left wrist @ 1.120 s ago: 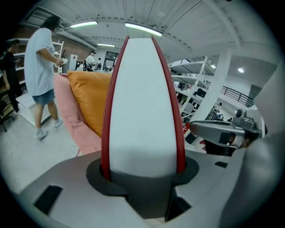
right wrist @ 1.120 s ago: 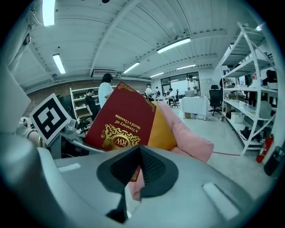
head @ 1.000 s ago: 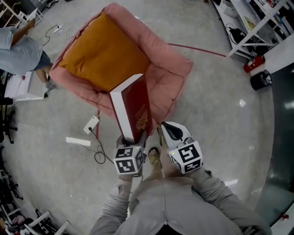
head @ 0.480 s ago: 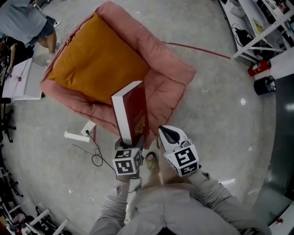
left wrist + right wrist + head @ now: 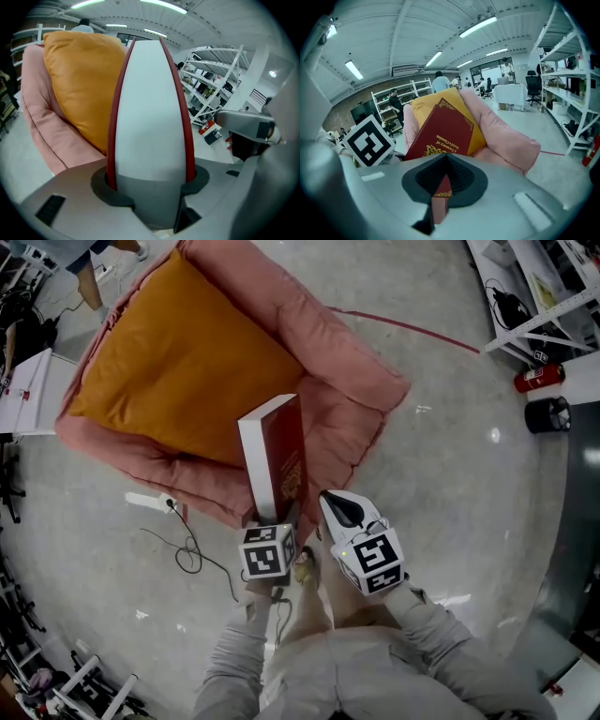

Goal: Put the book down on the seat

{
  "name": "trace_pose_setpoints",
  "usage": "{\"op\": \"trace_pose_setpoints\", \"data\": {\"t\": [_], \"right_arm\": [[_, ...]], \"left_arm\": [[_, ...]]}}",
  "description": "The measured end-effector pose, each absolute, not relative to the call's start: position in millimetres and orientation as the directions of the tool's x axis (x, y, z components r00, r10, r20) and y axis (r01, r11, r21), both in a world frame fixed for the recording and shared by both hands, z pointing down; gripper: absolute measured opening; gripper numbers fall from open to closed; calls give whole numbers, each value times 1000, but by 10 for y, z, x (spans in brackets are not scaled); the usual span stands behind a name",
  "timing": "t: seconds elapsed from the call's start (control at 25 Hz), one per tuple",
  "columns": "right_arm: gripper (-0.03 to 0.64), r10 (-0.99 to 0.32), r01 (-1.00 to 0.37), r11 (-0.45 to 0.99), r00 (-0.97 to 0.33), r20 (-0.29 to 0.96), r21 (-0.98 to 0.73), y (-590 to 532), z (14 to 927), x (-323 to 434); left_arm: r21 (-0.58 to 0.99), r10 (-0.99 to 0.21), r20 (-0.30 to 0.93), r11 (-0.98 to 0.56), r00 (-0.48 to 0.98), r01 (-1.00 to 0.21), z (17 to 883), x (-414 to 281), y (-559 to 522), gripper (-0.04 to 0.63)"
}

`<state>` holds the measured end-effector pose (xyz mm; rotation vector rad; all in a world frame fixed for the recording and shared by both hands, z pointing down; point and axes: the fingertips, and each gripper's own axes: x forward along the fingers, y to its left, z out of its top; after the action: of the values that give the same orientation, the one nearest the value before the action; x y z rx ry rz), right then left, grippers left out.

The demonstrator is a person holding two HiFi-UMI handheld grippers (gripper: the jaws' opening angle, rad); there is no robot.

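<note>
A thick red book with white page edges stands upright in my left gripper, which is shut on its lower end. In the left gripper view the book fills the space between the jaws of that gripper. The book hangs over the front edge of the pink seat, which holds an orange cushion. My right gripper is just right of the book, shut, holding nothing. The right gripper view looks past its closed jaws at the book's cover.
A white power strip and a black cable lie on the floor left of the seat. A white table stands at far left. Shelving, a red extinguisher and a black bin are at right.
The seat has come closer and lower in the head view, so the book now stands over its front edge. Both grippers keep their state. The person at top left has nearly left the view.
</note>
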<state>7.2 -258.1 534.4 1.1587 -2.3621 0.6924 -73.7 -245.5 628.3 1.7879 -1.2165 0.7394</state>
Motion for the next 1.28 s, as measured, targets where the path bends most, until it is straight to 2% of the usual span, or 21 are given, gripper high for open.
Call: {"op": "trace_pose_setpoints", "data": {"t": [0.6,1.28], "right_arm": [[0,-546,-812,512,-559,624,-279,-2874,5955,17],[0,-523,-825,477,-543,657,-302,-3066,6291,63]], "left_arm": [[319,-311,889,-107,336,-942,7281,-641,-2620,241],[290,-157,942,-71,298,-954,7868,-610,-2702,242]]}}
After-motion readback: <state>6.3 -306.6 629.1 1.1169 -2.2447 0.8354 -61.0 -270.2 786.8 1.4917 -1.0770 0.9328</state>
